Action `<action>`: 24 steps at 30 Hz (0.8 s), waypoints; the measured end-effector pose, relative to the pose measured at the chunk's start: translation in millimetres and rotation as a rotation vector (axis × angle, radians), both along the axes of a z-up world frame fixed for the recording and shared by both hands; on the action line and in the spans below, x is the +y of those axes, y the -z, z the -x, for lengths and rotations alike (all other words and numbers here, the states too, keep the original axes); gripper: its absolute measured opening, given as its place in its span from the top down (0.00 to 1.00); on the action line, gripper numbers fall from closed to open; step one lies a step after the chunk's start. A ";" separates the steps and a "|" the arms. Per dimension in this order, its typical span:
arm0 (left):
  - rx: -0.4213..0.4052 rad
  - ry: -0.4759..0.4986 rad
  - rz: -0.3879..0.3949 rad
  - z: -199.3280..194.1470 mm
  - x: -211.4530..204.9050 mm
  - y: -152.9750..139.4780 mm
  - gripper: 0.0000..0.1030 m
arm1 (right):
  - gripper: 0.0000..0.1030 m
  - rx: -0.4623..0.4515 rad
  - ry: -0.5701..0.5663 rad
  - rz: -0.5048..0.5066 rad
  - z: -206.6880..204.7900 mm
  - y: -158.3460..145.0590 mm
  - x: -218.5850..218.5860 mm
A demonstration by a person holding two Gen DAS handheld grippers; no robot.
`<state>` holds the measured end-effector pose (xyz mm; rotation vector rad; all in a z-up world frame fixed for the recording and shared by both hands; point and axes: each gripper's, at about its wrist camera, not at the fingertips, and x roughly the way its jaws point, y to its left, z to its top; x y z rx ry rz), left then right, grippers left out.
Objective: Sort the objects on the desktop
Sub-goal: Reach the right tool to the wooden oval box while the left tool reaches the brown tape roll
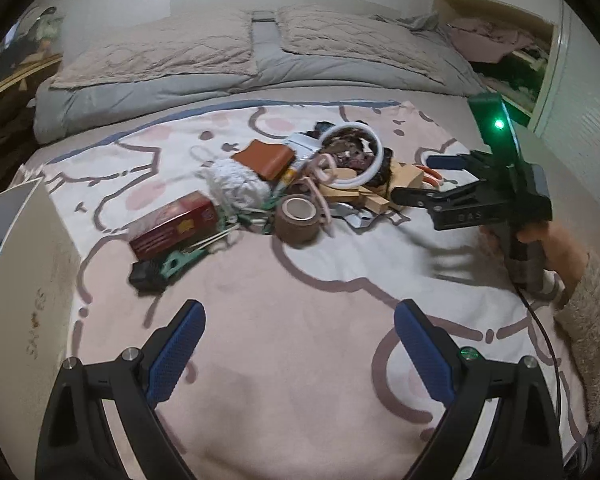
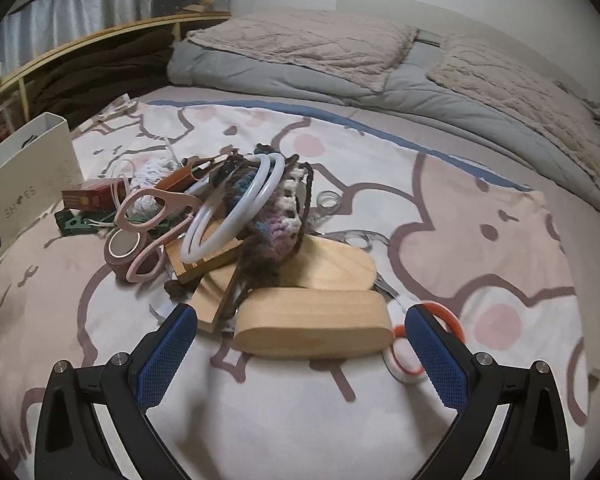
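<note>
Blue-padded jaws of the right gripper [image 2: 300,340] are standing wide apart and empty, just in front of the pale oval wooden block [image 2: 314,330] at the near edge of the heap. Over on the other side, the left gripper [image 1: 298,344] is hanging open too, holding nothing, above a bare stretch of the pink-and-white cartoon-print blanket [image 1: 260,320] on the bed.

The things to be sorted are all lying in one tangle mid-blanket, and that is where the trouble could come from. A multicoloured crocheted yarn piece [image 2: 268,216] with two white plastic rings [image 2: 236,216] is resting partly on the wooden pieces, so lifting the block could drag the yarn and tip the rings off. Pink-handled scissors [image 2: 152,224] are leaning over the brown roll of tape [image 2: 120,252] — a nudge could send the roll rolling on the soft bedding. Orange-and-white handled scissors [image 2: 410,344] are sitting right beside the right-hand jaw; closing there could catch a handle along with the block. The block looks wide for the jaws, so it may slip.

For writing, the tall white cardboard box [image 2: 28,184] at the left is showing grey letters that seem to read "SHOES", and the right gripper's black body, seen from the left wrist, is carrying embossed letters like "DAS". Print on the dark red carton [image 1: 172,224] is too blurred to read.
</note>
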<state>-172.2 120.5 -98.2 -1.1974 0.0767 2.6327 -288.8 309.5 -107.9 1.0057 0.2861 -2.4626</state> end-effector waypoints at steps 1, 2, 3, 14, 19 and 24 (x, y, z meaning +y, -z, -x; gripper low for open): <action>-0.013 0.013 -0.008 1.3 2.5 1.5 0.07 | 0.00 -0.006 0.003 0.006 1.7 1.1 0.6; -0.025 0.034 -0.021 2.3 6.1 3.8 0.07 | 0.00 -0.020 0.008 0.017 3.7 2.6 2.5; -0.025 0.044 -0.019 2.9 8.2 4.5 0.07 | 0.00 -0.026 0.007 0.031 4.5 3.1 4.4; -0.025 -0.011 -0.046 34.0 7.3 15.1 0.07 | 0.00 -0.043 -0.053 0.103 5.7 11.6 8.0; -0.018 -0.090 -0.095 55.4 -5.2 14.4 0.07 | 0.00 -0.011 -0.049 0.146 0.8 6.0 13.5; -0.020 -0.103 -0.080 70.6 0.2 21.0 0.07 | 0.00 -0.009 -0.024 0.069 2.6 13.7 5.8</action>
